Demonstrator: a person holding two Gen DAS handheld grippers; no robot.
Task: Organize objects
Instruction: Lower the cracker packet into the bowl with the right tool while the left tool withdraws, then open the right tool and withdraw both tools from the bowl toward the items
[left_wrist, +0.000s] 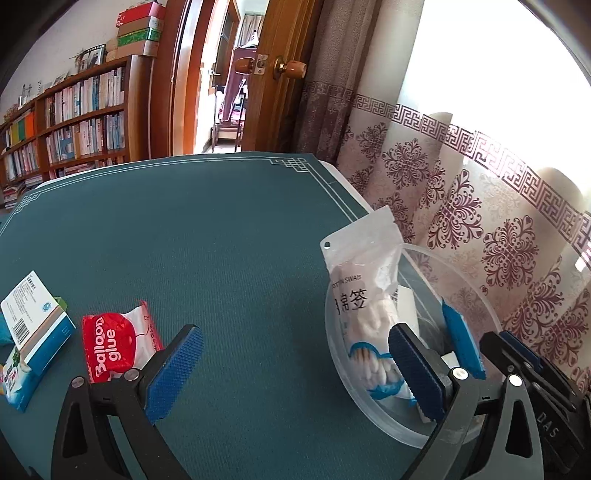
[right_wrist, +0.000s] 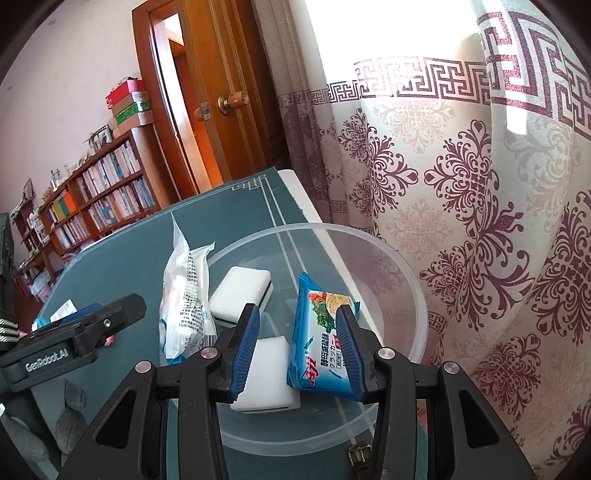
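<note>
Holding a blue cracker packet (right_wrist: 325, 339) over the clear tub (right_wrist: 413, 295) for dropping in, the right gripper (right_wrist: 301, 350) pinches it while the left gripper (left_wrist: 291, 373) gapes wide and empty above the worktop (left_wrist: 221, 240)

My clear bowl (right_wrist: 406, 280) sits at the mat's edge by the curtain. Inside lie two white sponges (right_wrist: 242, 295), a swab bag (left_wrist: 364, 314) leaning upright on the rim, and a blue cracker pack (right_wrist: 321, 343) standing tilted. Out on the mat lie a red glue packet (left_wrist: 114, 339), a blue-white box (left_wrist: 35, 317) and wipes (left_wrist: 14, 384).
</note>
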